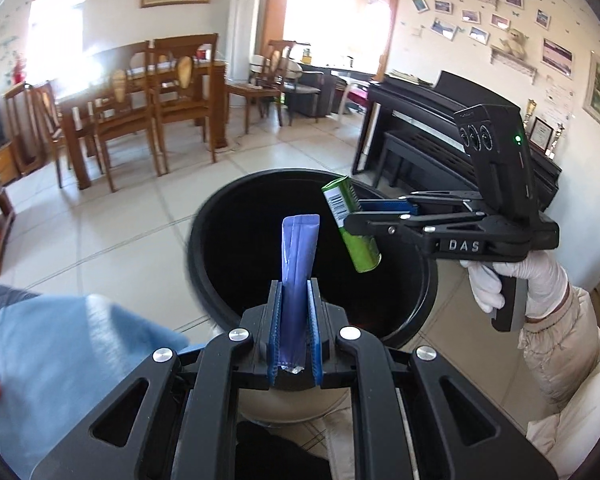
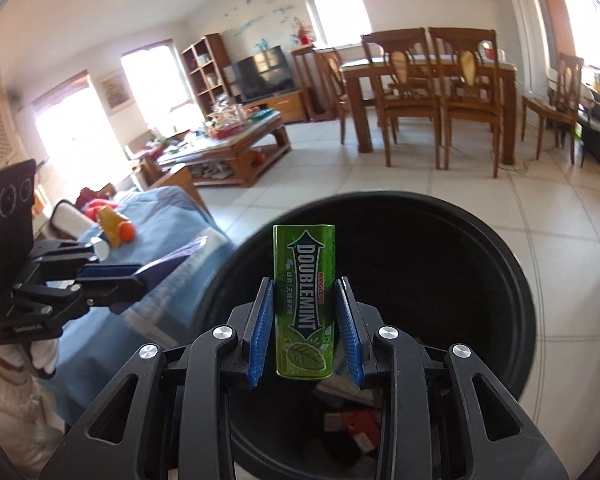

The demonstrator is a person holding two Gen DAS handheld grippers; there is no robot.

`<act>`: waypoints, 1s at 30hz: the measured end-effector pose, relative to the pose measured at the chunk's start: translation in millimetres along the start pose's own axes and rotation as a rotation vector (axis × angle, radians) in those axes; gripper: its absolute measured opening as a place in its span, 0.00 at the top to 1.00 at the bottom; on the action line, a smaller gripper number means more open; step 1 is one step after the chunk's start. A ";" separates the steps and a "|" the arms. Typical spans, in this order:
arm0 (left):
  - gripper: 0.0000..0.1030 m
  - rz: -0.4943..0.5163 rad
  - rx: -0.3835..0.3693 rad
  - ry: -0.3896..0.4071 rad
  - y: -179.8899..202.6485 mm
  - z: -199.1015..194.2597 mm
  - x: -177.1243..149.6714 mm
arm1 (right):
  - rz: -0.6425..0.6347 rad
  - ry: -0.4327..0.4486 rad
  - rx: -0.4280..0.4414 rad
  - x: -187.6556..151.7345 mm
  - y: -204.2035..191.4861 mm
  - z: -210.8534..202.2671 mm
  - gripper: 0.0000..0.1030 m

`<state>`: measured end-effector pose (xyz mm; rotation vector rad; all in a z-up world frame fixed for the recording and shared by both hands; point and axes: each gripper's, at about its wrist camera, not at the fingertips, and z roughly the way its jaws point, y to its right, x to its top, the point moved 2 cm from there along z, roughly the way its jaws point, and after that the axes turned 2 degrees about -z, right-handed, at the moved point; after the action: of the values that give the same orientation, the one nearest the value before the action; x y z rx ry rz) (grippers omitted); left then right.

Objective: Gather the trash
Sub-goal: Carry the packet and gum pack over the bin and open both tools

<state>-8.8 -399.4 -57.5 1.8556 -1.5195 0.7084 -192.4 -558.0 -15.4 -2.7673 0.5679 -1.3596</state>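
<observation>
Your right hand-held gripper (image 2: 306,312) sits over the black trash bin (image 2: 512,280) with the green Doublemint gum pack (image 2: 305,300) between its blue pads, which look slightly spread with thin gaps either side — so the pack may already be loose and could tumble off-line and clip the rim. Your left hand-held gripper (image 1: 296,320) is clamped on the purple sachet (image 1: 298,268), which pokes out over the near edge of the opening. Release there and it may land on the floor (image 1: 140,220) — move further in first.
</observation>
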 end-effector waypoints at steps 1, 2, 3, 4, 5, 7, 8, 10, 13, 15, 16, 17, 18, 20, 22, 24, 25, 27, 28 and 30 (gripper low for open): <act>0.87 0.003 -0.004 -0.007 2.0 7.7 2.4 | 0.003 -0.002 -0.008 -2.5 4.7 0.1 0.69; 0.87 0.004 -0.007 -0.014 1.9 13.6 2.6 | 0.010 -0.004 -0.015 -5.2 11.5 0.0 0.69; 0.87 0.003 -0.009 -0.018 0.7 17.4 2.3 | 0.016 -0.005 -0.016 -6.6 13.6 0.4 0.69; 0.87 0.000 -0.014 -0.024 0.3 23.4 2.6 | 0.024 -0.006 -0.018 -8.9 18.1 1.5 0.69; 0.87 -0.001 -0.018 -0.031 0.8 28.8 3.6 | 0.027 -0.007 -0.022 -11.0 22.3 1.7 0.69; 0.87 0.001 -0.018 -0.042 0.9 38.5 4.1 | 0.032 -0.011 -0.032 -15.4 27.9 1.2 0.69; 0.87 0.003 -0.018 -0.048 0.2 39.4 3.9 | 0.035 -0.012 -0.034 -17.3 28.7 2.4 0.69; 0.87 0.003 -0.019 -0.058 -0.3 47.4 3.4 | 0.042 -0.015 -0.036 -21.1 34.0 2.8 0.69; 0.87 0.007 -0.018 -0.068 0.1 57.5 4.6 | 0.052 -0.017 -0.041 -25.2 39.3 3.6 0.69; 0.87 0.007 -0.015 -0.076 0.0 62.0 3.1 | 0.056 -0.020 -0.042 -25.8 39.9 4.8 0.69; 0.86 0.006 -0.014 -0.082 -0.9 64.2 2.0 | 0.057 -0.021 -0.041 -26.7 40.4 6.2 0.69; 0.85 0.005 -0.012 -0.087 -1.1 66.8 2.0 | 0.059 -0.023 -0.042 -28.4 42.3 6.9 0.69; 0.84 0.005 -0.008 -0.090 -1.2 68.4 1.6 | 0.059 -0.025 -0.043 -28.7 39.9 6.8 0.69; 0.84 0.000 -0.006 -0.093 -0.9 71.5 0.5 | 0.062 -0.031 -0.045 -28.7 39.0 9.3 0.69; 0.83 0.001 0.001 -0.097 -1.5 71.3 -1.0 | 0.064 -0.036 -0.048 -30.2 39.7 11.5 0.69; 0.83 0.003 0.012 -0.099 -0.5 70.4 -2.7 | 0.067 -0.040 -0.047 -28.6 38.6 13.2 0.69; 0.83 0.003 0.011 -0.098 -0.8 70.3 -2.9 | 0.067 -0.042 -0.047 -29.4 38.4 14.1 0.69; 0.83 0.005 0.008 -0.097 0.5 69.8 -2.6 | 0.067 -0.045 -0.054 -24.6 33.1 15.1 0.69; 0.83 0.007 0.009 -0.094 1.2 68.8 -2.8 | 0.067 -0.046 -0.057 -22.4 31.3 16.6 0.69; 0.83 0.008 0.006 -0.090 3.2 66.9 -2.3 | 0.069 -0.043 -0.060 -22.5 29.9 17.1 0.66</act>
<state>-11.3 -448.8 -102.7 1.9098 -1.5838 0.6412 -201.3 -581.3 -48.2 -2.7874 0.7063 -1.2869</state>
